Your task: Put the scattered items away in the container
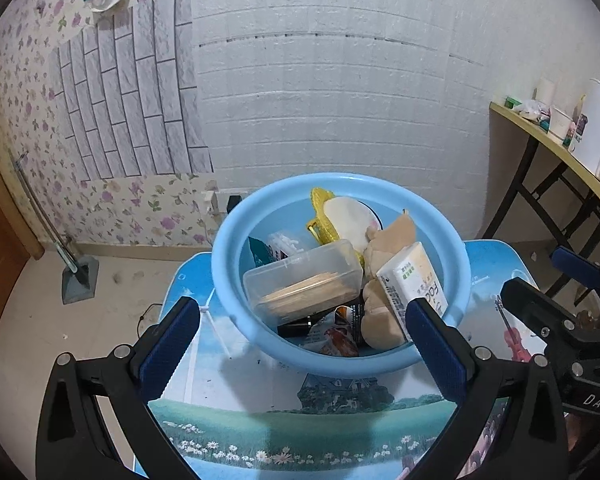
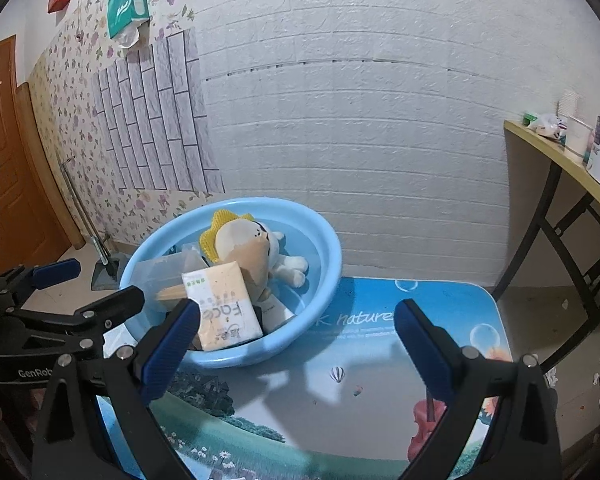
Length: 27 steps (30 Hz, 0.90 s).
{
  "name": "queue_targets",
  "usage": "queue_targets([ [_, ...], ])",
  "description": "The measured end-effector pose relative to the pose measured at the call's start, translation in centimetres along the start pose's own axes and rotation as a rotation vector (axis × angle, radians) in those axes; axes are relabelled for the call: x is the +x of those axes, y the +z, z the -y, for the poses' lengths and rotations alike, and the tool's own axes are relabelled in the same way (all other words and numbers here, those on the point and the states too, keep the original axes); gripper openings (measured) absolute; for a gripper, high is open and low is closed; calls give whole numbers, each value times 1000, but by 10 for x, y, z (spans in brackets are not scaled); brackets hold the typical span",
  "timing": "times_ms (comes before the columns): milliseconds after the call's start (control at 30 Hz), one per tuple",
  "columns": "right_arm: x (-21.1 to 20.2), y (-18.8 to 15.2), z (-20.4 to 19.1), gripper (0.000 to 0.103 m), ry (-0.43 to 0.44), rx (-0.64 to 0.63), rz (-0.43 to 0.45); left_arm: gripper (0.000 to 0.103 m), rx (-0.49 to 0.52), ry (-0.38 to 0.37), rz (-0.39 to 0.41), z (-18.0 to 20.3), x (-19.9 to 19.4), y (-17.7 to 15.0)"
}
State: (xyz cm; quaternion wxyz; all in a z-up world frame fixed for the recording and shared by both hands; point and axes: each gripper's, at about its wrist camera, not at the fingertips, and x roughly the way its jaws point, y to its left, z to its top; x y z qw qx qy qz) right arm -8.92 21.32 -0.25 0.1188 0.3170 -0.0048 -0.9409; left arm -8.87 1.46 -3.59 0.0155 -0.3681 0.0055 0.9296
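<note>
A light blue basin (image 1: 228, 240) stands on a small table with a printed landscape top (image 1: 260, 420). It holds a clear box of wooden sticks (image 1: 304, 284), a tissue pack (image 1: 414, 280), a plush toy (image 1: 384, 240), a yellow item (image 1: 320, 212) and snack packets (image 1: 340, 340). My left gripper (image 1: 302, 320) is open and empty, just in front of the basin. In the right wrist view the basin (image 2: 320, 236), tissue pack (image 2: 228, 308) and plush toy (image 2: 252, 248) sit to the left. My right gripper (image 2: 296, 320) is open and empty over the table (image 2: 380, 360).
A white brick wall (image 1: 340, 100) stands behind the table. A folding side table (image 1: 548, 140) with cups and a white kettle (image 1: 592, 128) is at the right. A dustpan (image 1: 78, 280) leans against the floral wall at the left. A wooden door (image 2: 4, 160) is at far left.
</note>
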Motion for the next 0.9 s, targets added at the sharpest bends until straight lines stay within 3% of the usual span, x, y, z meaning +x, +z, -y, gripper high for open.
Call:
queue_targets([
  [267, -11, -3, 0, 100, 4, -1, 8, 103, 21, 1, 34, 6, -15, -3],
  [467, -14, -3, 1, 100, 5, 3, 8, 103, 85, 54, 71, 17, -24, -6],
  [900, -23, -6, 3, 100, 9, 10, 11, 103, 64, 6, 69, 15, -33, -4],
])
